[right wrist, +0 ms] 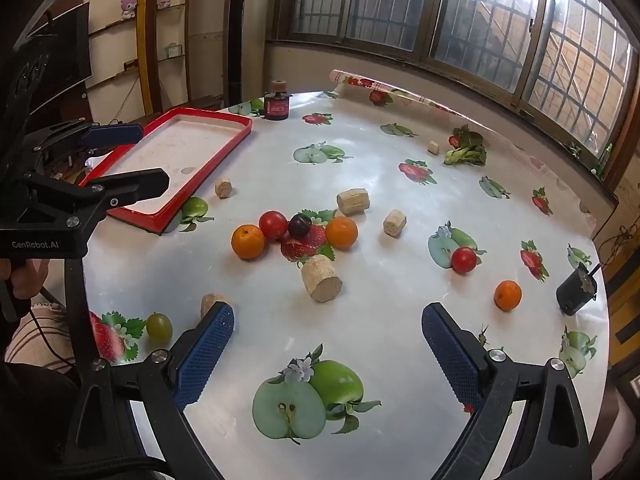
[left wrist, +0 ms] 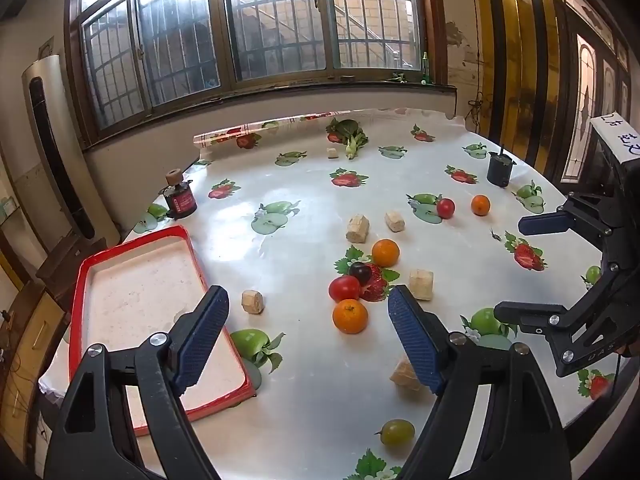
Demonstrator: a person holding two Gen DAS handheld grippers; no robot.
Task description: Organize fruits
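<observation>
**My two handheld grippers**

My left gripper (left wrist: 308,334) and right gripper (right wrist: 328,354) share one build: black plastic frames, round silver screws and blue dimpled pads (left wrist: 202,340). The left carries white "GenRobot.AI" lettering, the right a handwritten white label (left wrist: 614,136). A thin black cable (right wrist: 44,336) trails across striped fabric.

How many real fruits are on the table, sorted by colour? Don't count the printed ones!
Orange: 3 oranges
Red: 2 tomatoes
Dark purple: 1 grape
Green: 1 grape
Total: 7 fruits
</observation>
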